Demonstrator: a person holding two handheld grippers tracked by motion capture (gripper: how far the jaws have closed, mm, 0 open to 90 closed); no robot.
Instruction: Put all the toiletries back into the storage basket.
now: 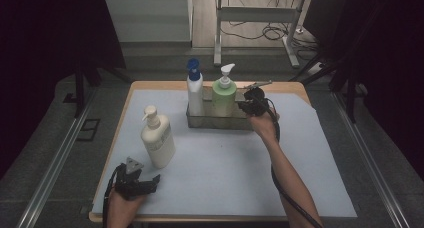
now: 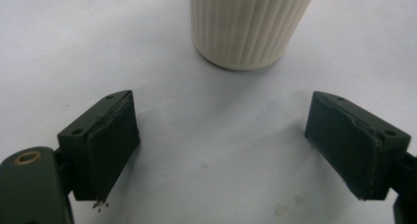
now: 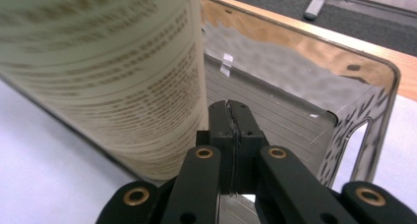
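Bottles are the business at hand: two of them, a white bottle with a blue cap (image 1: 194,90) and a green bottle (image 1: 223,95) with a white pump, stand upright side by side in the metal tray (image 1: 220,122) toward twelve o'clock on the table (image 1: 220,173), while a third, the cream bottle (image 1: 157,138), stands on the white cover well outside the tray, at about eight o'clock from it. The right gripper (image 1: 248,106) sits at the tray's three o'clock end, just beside the green bottle; in the right gripper view its jaws are pressed flat together with nothing between them, their tip against the tray's shiny wall (image 3: 295,81) beside the bottle's printed label (image 3: 108,71), so it looks to be nudging or steadying the tray or bottle and not carrying anything, though I cannot tell which it touches. The left gripper (image 1: 145,184) rests near the table's front edge at six o'clock of the cream bottle, jaws wide apart and empty, pointed at that bottle's ribbed base (image 2: 248,27) but apart from it. By my reading, the loading is about two thirds done: two bottles are in place, and the cream one is not yet picked up; the tray has free room at the end near the right gripper.
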